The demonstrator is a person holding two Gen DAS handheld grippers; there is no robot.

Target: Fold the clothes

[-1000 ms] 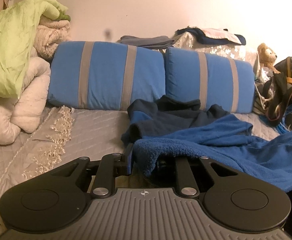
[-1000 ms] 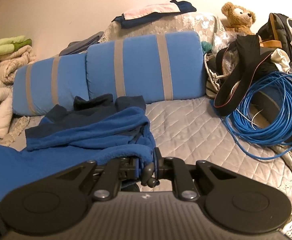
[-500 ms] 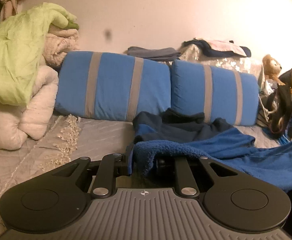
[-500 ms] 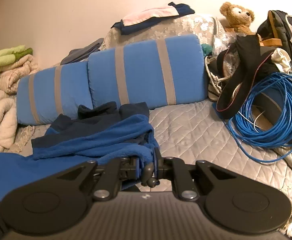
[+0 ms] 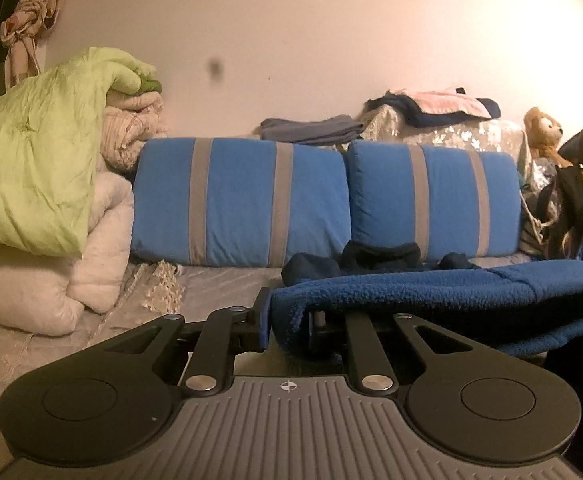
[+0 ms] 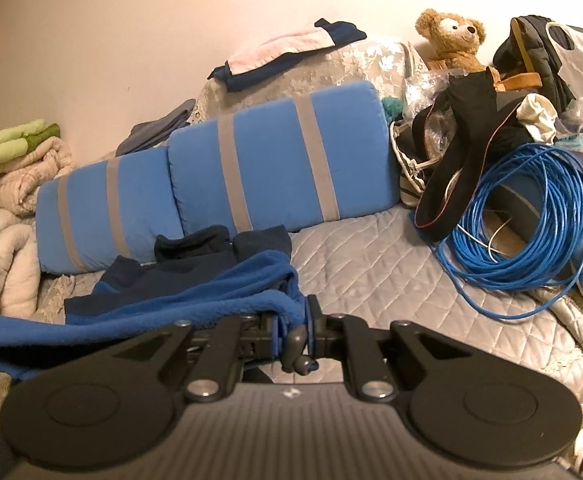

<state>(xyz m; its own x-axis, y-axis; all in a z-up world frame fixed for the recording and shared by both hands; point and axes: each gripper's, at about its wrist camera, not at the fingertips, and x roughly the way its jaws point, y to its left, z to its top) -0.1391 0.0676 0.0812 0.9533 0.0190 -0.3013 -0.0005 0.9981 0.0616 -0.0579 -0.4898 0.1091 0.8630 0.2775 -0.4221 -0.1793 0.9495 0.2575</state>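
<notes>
Fleece point(image 5: 431, 292) pinched at both ends: left gripper point(image 5: 287, 320) and right gripper point(image 6: 293, 332) clamped on it, over bed point(image 6: 371, 264).

Bare wall point(image 5: 331, 40) behind grey quilted bed point(image 6: 371, 264).

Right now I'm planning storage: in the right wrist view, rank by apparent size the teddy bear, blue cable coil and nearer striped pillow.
1. Striped pillow, largest.
2. Cable coil, somewhat smaller, though nearer the camera.
3. Teddy bear, smallest, but farthest back and partly hidden.
</notes>
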